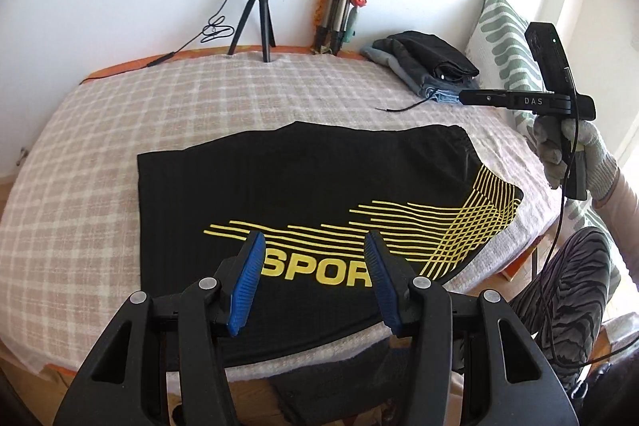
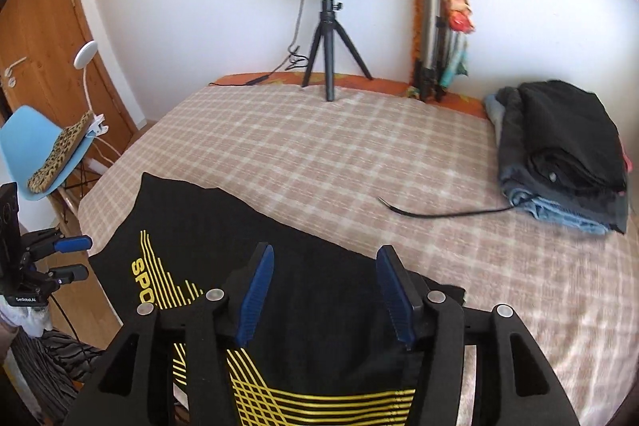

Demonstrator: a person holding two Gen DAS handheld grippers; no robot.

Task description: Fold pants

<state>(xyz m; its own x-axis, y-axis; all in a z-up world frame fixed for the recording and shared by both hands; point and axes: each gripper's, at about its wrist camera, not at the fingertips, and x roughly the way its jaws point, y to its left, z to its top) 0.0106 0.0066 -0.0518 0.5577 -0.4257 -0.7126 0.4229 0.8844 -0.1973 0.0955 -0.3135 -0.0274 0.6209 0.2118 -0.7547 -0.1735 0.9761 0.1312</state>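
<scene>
Pants of black knit with yellow stripes (image 1: pixel 303 194) lie folded flat, unstacked, both my left tongs (image 1: pixel 315 282) and right tongs (image 2: pixel 325 296) released, empty.

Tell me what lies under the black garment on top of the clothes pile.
Under the black garment sit a dark grey piece and light blue denim at the bottom. How many items are stacked between is hidden.
</scene>
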